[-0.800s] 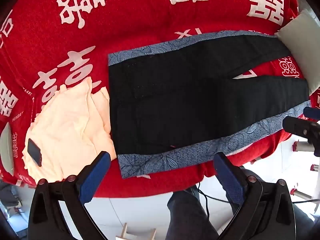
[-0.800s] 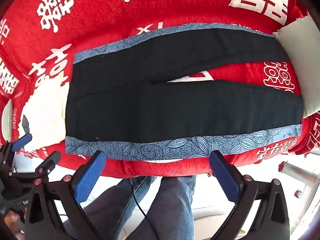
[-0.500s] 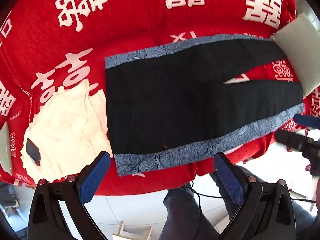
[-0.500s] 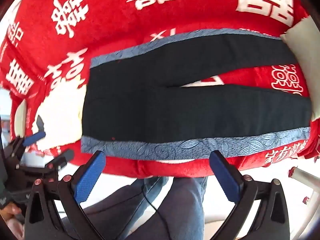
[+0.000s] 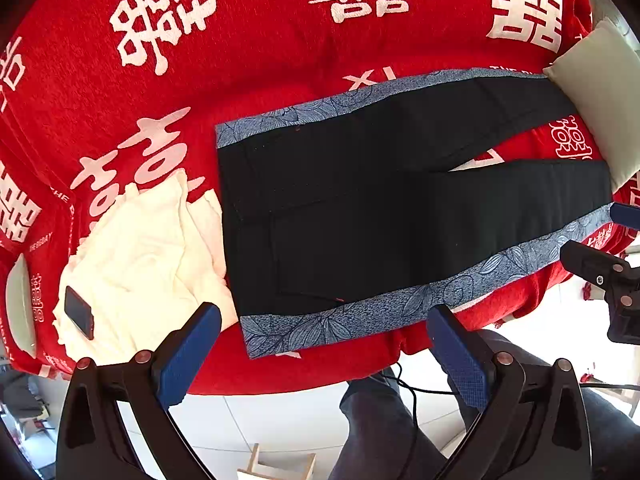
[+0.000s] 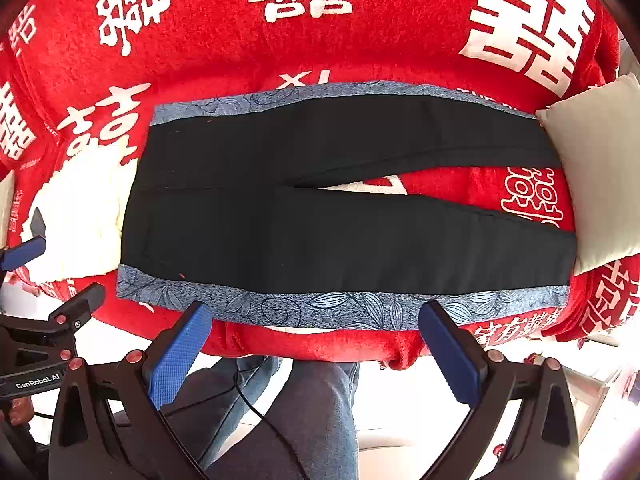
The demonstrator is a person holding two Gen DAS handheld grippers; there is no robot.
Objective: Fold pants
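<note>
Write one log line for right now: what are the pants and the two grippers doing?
pants: flat, unfolded on red blanket | left gripper: open, empty | right gripper: open, empty | fold: not started

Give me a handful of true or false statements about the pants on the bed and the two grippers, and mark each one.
1. The black pants lie spread flat on the red blanket. True.
2. The right gripper is clamped on a pant leg. False: its jaws are open and empty, hovering above the near edge.
3. A cream cloth lies beside the waistband. True.
4. The two legs are already folded onto each other. False: they lie apart, with red showing between them.
5. The left gripper is open. True.
</note>
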